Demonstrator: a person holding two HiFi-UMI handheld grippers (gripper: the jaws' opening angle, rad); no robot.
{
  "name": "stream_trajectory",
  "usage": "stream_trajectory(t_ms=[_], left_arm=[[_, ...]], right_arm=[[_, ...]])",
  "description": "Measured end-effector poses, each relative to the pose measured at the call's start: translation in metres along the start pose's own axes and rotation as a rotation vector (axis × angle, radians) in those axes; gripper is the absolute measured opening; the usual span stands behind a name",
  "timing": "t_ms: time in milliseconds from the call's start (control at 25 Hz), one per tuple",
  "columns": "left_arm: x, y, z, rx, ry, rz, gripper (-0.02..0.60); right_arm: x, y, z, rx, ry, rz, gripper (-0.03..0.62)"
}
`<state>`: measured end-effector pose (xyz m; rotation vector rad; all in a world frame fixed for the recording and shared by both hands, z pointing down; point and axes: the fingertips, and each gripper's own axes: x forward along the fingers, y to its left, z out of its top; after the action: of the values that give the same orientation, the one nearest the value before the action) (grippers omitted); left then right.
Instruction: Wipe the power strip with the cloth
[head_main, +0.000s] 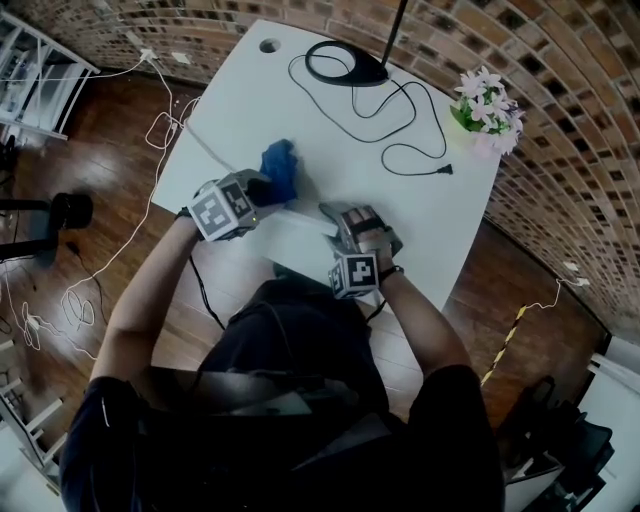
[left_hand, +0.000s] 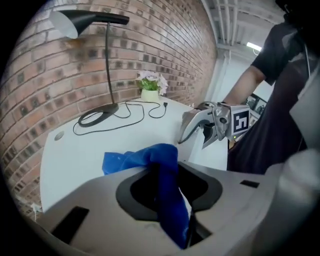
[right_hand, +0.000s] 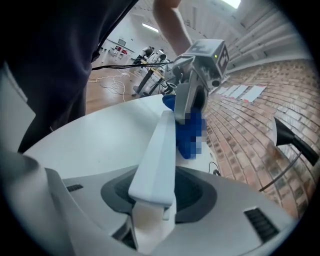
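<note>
While the left gripper (head_main: 262, 190) sits left of centre on the white table (head_main: 240, 110) in the head view, loose white cables (head_main: 90, 270) trail over the wood floor (head_main: 80, 130) further left. Left gripper view: jaws clamped on the blue cloth (left_hand: 150, 160). The cloth bunches up over the jaw tips and runs down through the gap, and a sliver of white shows behind it.

Just right of that gripper in the head view, the cloth (head_main: 282, 165) bulges out toward the table's far side. Next right is the power strip (head_main: 300, 238), white on white and hard to pick out. It spans the gap between the two grippers, long axis roughly left-right across the view.

The right gripper (head_main: 338, 218) is on the strip's near-right end. Right gripper view: jaws closed on that end of the power strip (right_hand: 160, 155). The strip's long axis runs straight out along the jaws, and its far end points at the left gripper (right_hand: 192, 95) and meets the cloth (right_hand: 182, 135) there. I can't tell if the strip rests on the table or is lifted.

Further right and back are the desk lamp base (head_main: 345, 68), its black cord (head_main: 410, 130) looping loose with the plug lying on the table, then the flower pot (head_main: 487, 105) at the right corner, against the brick wall (head_main: 560, 120).
</note>
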<state>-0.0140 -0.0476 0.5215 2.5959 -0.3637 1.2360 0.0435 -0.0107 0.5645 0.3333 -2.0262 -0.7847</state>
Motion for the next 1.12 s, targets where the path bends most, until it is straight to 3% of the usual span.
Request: stream_trajectory(t_ms=[160,600,720,800,880,1040,1120], left_arm=[[0.008,-0.012,0.01,0.022,-0.027,0.024,0.112],[0.003,-0.015,0.01,-0.034,-0.19,0.253,0.101],[-0.001,-0.015,0.002,-0.027,-0.22,0.322,0.098],[-0.002,-0.017,-0.004,-0.034,-0.233,0.35,0.098],[0.0,-0.019,-0.011,-0.045,-0.225,0.355,0.098],[0.014,-0.027,-0.029,-0.062,-0.149,0.331,0.097],[0.016,-0.027,-0.028,-0.097,-0.169,0.324,0.1]], right_arm=[[0.001,-0.002,-0.002,0.015,-0.004,-0.01,0.166],[0.006,0.005,-0.005,0.096,-0.011,-0.005,0.155],[0.005,0.0,-0.007,0.234,-0.013,0.0,0.172],[0.006,-0.003,-0.014,0.347,-0.012,0.006,0.218],[0.006,-0.004,-0.023,0.44,-0.01,0.03,0.3],[-0.01,0.007,-0.028,0.567,-0.025,0.151,0.352],[-0.02,0.011,-0.033,0.628,-0.031,0.182,0.378]])
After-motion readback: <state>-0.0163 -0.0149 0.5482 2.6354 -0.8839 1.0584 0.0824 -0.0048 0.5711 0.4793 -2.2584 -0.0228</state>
